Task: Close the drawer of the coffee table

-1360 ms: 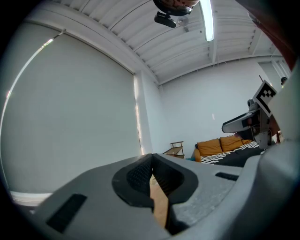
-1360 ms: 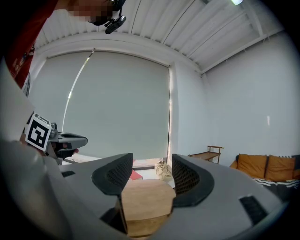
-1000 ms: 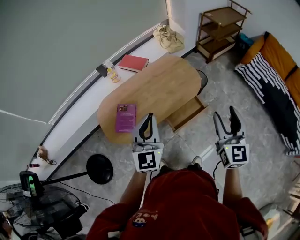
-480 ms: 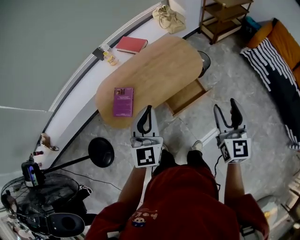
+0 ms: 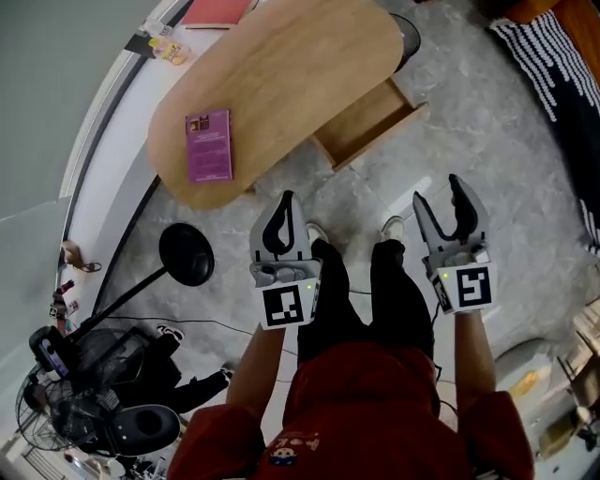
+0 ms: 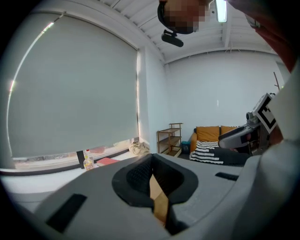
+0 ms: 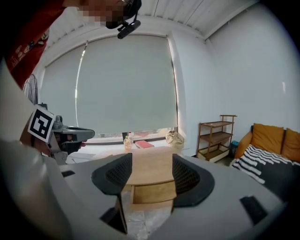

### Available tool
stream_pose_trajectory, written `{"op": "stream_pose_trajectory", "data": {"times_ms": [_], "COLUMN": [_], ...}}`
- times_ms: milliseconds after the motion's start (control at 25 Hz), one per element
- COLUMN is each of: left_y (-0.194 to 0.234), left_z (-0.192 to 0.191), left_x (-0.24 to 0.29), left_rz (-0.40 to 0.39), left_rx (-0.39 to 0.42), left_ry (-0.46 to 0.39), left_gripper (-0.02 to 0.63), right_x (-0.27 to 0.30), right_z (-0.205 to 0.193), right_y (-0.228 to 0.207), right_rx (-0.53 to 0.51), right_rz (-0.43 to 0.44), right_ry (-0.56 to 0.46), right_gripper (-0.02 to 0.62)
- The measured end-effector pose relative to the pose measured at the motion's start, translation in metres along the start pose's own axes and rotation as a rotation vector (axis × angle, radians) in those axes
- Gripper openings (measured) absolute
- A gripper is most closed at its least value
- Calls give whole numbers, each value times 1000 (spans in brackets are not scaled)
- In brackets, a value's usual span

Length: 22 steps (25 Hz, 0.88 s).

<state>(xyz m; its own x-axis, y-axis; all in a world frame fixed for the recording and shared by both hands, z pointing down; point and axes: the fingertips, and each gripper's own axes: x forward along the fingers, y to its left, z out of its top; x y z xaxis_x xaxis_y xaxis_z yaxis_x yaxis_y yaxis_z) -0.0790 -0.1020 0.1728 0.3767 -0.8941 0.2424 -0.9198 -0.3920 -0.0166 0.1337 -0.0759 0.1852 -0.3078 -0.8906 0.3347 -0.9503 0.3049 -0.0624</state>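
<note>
The oval wooden coffee table [image 5: 281,80] fills the top of the head view. Its drawer [image 5: 372,122] stands pulled out from the right side, toward me. The same drawer [image 7: 152,191] shows straight ahead between the right gripper's jaws, some way off. My left gripper [image 5: 286,201] hangs over the floor short of the table's near edge, jaws together with nothing in them. My right gripper [image 5: 438,193] is level with it, below the drawer in that view, jaws wide apart and empty. Neither touches the table.
A purple book [image 5: 208,145] lies on the table's left end. A red book [image 5: 217,11] and a bottle [image 5: 167,47] sit on the window ledge. A black stand's round base [image 5: 186,255] is on the floor at left; a striped sofa cover [image 5: 553,66] at right.
Both grippers have dropped lower, side by side. The table and drawer have slid toward the top of the head view. Jaw states look unchanged.
</note>
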Motion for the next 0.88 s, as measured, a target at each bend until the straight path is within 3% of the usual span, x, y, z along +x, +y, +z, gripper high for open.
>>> {"op": "stream_pose_trajectory", "data": {"times_ms": [160,360,520,680,880], "left_y": [-8,-9,-6,-8,-15], "left_z": [-75,-187,-274,-363,-468], "left_x": [7,22,27,29,45], "left_rz": [-40,-75,-83,-135,-209], "left_rx": [-10,-22,-20,15,71], "left_ry": [50,108,154,175,156], "left_gripper": [8,8,8,8,8], "right_x": [21,54,69,85,115], "right_z": [-69,-175,-259,-343,-428], "right_y": [6,5,16,21,22], "right_rx": [11,34,17,5,-21], "right_rz": [21,-14,35,58,99], "right_ry": [46,68,97,140,105], "right_gripper": [252,252,252,252,253]}}
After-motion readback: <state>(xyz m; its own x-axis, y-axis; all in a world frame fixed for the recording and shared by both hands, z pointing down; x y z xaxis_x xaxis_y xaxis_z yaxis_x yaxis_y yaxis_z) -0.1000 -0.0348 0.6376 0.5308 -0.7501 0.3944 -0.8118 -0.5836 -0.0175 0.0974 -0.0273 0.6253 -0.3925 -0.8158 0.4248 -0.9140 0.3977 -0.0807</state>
